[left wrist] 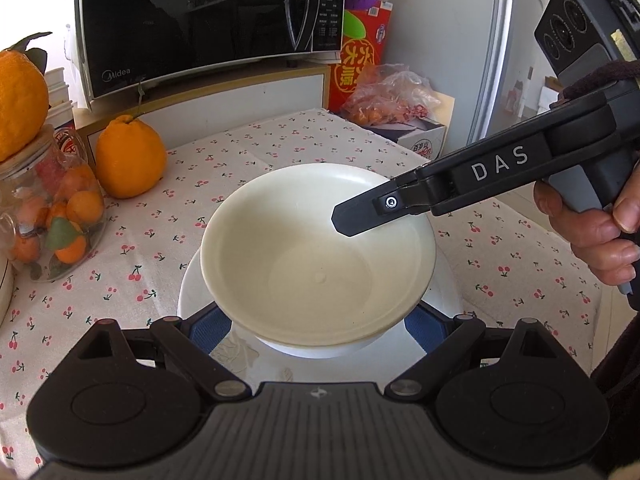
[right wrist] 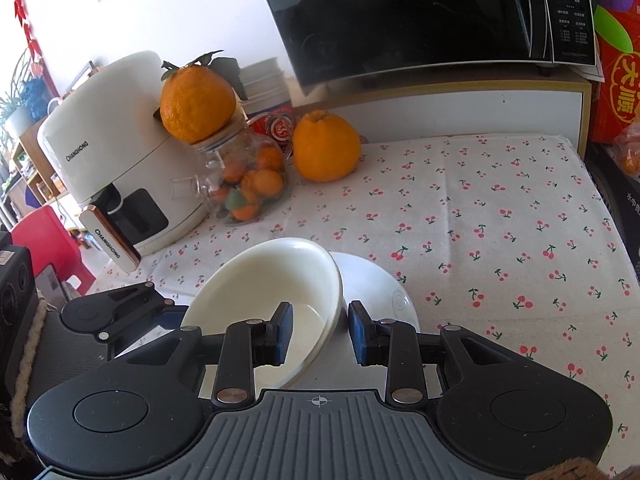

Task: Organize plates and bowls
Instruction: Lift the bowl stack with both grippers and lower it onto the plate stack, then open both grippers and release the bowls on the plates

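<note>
A white bowl [left wrist: 312, 256] [right wrist: 272, 276] hangs tilted just over a white plate [left wrist: 192, 300] [right wrist: 376, 292] on the cherry-print tablecloth [right wrist: 500, 220]. My left gripper [left wrist: 316, 330] is spread wide, and its blue pads press the bowl's lower body from both sides. My right gripper [right wrist: 320, 328] comes in from the right of the left wrist view and straddles the bowl's raised rim. One pad is inside the bowl and the other outside, closed narrow on the wall. The bowl hides the middle of the plate.
A large orange [left wrist: 130, 158] and a glass jar of small oranges [left wrist: 52, 216] with another orange on top stand at the left. A white air fryer [right wrist: 108, 160] is beyond them. A microwave [left wrist: 200, 20] on a shelf, a red box [left wrist: 360, 64] and bags line the back.
</note>
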Action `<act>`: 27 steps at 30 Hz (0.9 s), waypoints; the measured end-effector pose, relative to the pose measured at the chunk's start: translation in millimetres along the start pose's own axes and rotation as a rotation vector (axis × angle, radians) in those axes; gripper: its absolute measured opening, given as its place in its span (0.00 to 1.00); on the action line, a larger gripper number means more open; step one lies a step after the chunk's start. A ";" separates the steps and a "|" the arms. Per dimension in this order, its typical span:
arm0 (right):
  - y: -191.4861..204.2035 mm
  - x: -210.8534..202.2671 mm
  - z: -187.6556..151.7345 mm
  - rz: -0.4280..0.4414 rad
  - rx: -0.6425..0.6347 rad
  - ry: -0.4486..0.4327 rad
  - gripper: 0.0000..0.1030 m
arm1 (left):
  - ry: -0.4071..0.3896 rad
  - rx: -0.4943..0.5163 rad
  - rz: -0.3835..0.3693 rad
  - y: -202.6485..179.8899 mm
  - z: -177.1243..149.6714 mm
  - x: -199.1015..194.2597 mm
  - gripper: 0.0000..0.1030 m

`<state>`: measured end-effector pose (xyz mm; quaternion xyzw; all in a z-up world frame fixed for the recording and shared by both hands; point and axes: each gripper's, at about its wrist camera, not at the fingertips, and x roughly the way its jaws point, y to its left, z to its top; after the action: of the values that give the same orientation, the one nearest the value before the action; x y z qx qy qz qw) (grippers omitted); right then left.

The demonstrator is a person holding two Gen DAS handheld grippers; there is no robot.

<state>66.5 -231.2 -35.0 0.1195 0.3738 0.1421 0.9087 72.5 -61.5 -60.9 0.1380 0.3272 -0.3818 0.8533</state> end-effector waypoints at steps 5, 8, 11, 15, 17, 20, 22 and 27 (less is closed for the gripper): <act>-3.1 3.9 -1.8 -0.005 -0.007 0.013 0.29 | 0.005 0.009 0.000 -0.1 -0.5 3.0 0.90; -4.8 5.1 -1.3 -0.003 -0.001 0.016 0.29 | 0.008 0.003 -0.003 0.6 0.4 3.3 0.90; -5.5 5.6 -1.4 0.003 0.002 0.021 0.31 | 0.013 0.003 -0.005 0.3 1.0 3.2 0.89; -5.5 7.0 -1.6 0.006 0.007 0.029 0.31 | 0.018 0.002 -0.010 0.3 1.3 2.2 0.90; -6.3 7.1 -1.1 0.002 0.012 0.033 0.37 | 0.011 -0.003 -0.012 0.1 1.5 -0.4 0.92; -8.3 3.0 -0.5 0.006 0.022 0.020 0.54 | 0.002 -0.016 -0.014 1.1 2.3 -5.3 0.95; -9.6 -0.9 -0.7 0.007 0.024 0.012 0.59 | -0.001 -0.019 -0.016 1.6 2.3 -8.9 0.95; -12.9 -12.2 -2.6 -0.005 0.028 0.001 0.64 | -0.004 -0.038 -0.011 3.9 -1.4 -19.7 0.96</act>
<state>58.6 -247.2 -33.0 0.1311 0.3763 0.1346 0.9072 65.0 -47.1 -49.0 0.1191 0.3333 -0.3806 0.8543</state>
